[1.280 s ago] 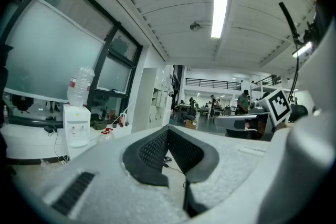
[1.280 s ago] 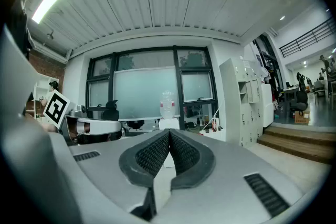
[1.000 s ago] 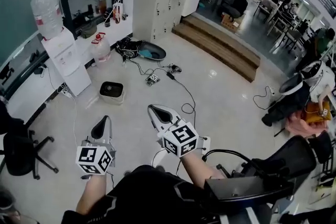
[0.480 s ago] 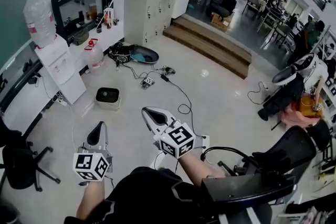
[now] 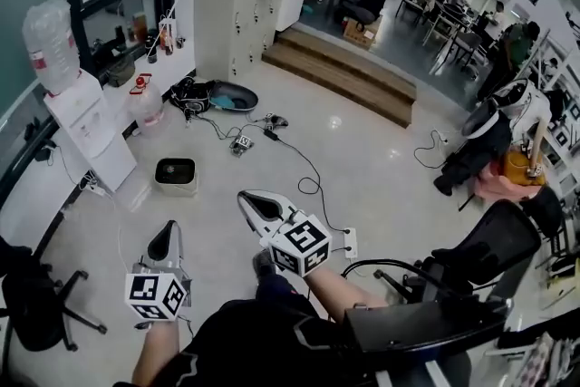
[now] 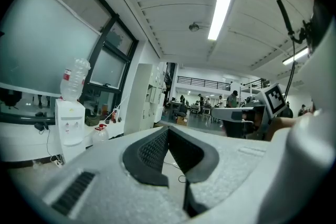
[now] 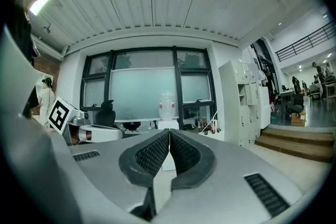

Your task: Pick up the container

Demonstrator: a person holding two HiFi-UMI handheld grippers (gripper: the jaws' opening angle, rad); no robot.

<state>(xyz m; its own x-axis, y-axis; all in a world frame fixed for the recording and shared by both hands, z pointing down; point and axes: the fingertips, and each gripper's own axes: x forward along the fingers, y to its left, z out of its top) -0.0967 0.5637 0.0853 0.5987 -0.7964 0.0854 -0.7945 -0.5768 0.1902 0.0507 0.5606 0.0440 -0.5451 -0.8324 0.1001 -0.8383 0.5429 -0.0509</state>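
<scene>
The right gripper [image 7: 169, 132], a pale grey body with two dark, grid-textured pads [image 7: 152, 157], has its jaws closed tip to tip, with nothing between them. Directly beyond the tips stands a white water dispenser with a clear bottle on top [image 7: 167, 107], in front of a large dark-framed window [image 7: 142, 89]. Tall white lockers [image 7: 247, 105] stand to the right, with brown wooden steps [image 7: 304, 144] beside them.
</scene>
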